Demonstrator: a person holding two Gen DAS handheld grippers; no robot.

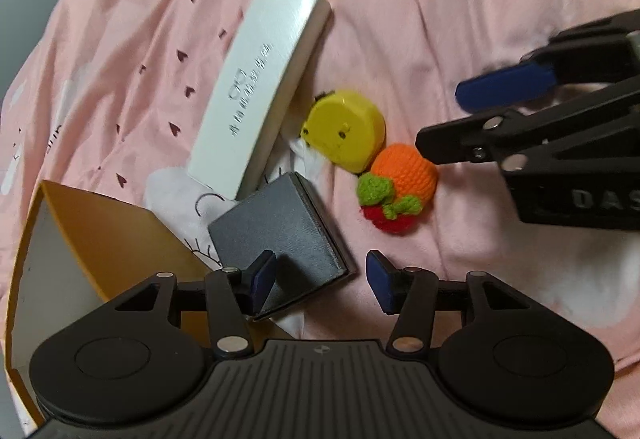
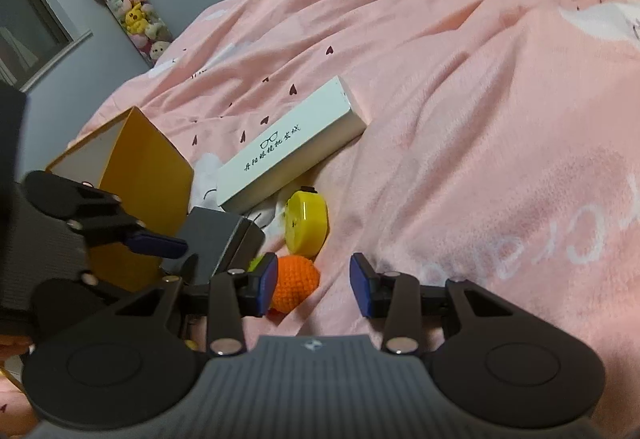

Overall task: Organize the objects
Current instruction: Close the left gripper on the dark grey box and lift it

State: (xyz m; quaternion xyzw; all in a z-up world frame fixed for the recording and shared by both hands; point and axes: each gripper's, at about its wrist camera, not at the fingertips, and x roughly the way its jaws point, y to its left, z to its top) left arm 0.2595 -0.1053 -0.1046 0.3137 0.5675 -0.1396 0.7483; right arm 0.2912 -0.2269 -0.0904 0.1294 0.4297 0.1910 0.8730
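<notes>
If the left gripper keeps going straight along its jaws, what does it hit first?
Most likely the gray box: the left gripper stands open, one jaw already over the box's near edge. The box fills only the left part of the gap; the rest is pink bedding. Depth is unclear.

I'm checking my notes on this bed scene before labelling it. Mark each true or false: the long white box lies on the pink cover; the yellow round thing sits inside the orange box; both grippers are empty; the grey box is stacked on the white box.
1. The white box lies on the pink cover. True.
2. The yellow round thing sits inside the orange box. False: it lies on the cover beside the knitted fruit.
3. The left gripper and right gripper are empty. True.
4. The grey box is stacked on the white box. False: it lies beside it.
</notes>
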